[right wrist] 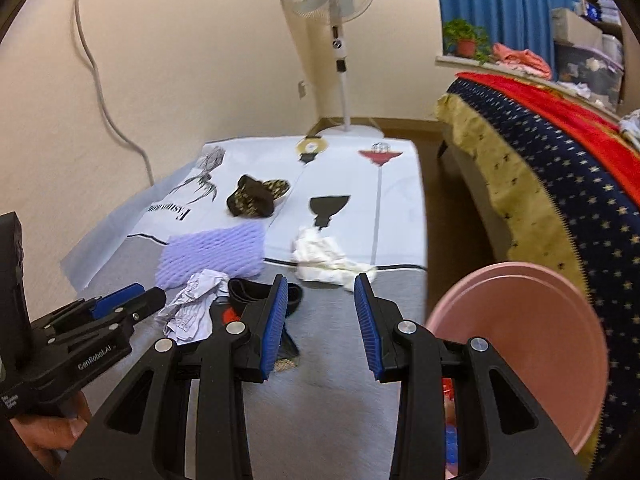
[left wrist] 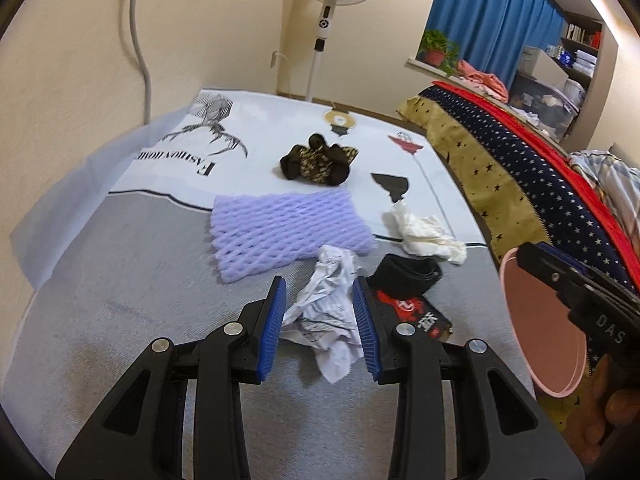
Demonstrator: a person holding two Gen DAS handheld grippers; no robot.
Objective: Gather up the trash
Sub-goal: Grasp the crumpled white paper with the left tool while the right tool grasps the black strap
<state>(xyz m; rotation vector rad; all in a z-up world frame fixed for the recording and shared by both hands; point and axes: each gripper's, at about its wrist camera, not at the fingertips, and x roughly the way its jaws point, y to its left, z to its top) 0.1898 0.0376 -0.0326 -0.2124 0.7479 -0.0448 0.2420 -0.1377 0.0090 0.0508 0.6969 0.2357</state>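
Left gripper [left wrist: 320, 324]: jaws apart around crumpled paper [left wrist: 328, 312], not clamped
Right gripper [right wrist: 322, 326]: released, holding nothing
Bin [right wrist: 532, 344]: pink, off the mat's [left wrist: 140, 280] right edge; red and blue bits inside

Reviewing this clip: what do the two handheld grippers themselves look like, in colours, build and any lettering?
Both are matte black plastic linkage frames with silver pivot rivets and blue ribbed finger pads. The left gripper shows white "GenRobot.AI" lettering on its body in the right wrist view. The right gripper shows "DAS" in the left wrist view. No cables show; bare skin of the holding hands is visible, no sleeves.
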